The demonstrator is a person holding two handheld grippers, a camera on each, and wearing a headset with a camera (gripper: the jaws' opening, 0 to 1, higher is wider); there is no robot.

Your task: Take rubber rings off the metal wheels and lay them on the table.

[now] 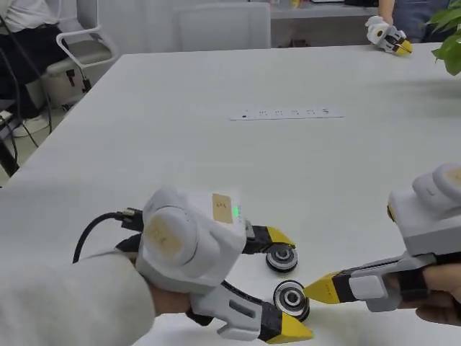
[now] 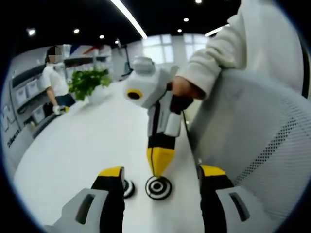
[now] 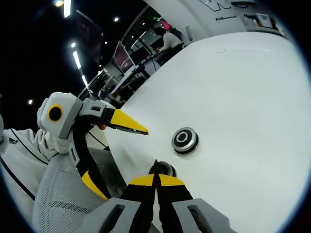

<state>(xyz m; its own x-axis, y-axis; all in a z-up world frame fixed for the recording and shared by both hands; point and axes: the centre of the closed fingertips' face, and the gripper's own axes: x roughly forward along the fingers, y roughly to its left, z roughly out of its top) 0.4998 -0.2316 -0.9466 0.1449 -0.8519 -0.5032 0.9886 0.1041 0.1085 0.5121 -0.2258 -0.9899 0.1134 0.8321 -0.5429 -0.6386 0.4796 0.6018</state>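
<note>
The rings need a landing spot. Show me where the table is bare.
Bare: the wide middle of the table, between the marked strip and the far wheel, and leftward to the edge. Crowded: the near edge, where left gripper and right gripper meet at the near wheel.

White table w/ one metal wheel, 2nd wheel just beside, pale strip mid-table.

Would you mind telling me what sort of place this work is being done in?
Most likely an open office or meeting room used as a workspace: there is a long white table, a mesh office chair, a potted plant and a ceiling strip light.
</note>
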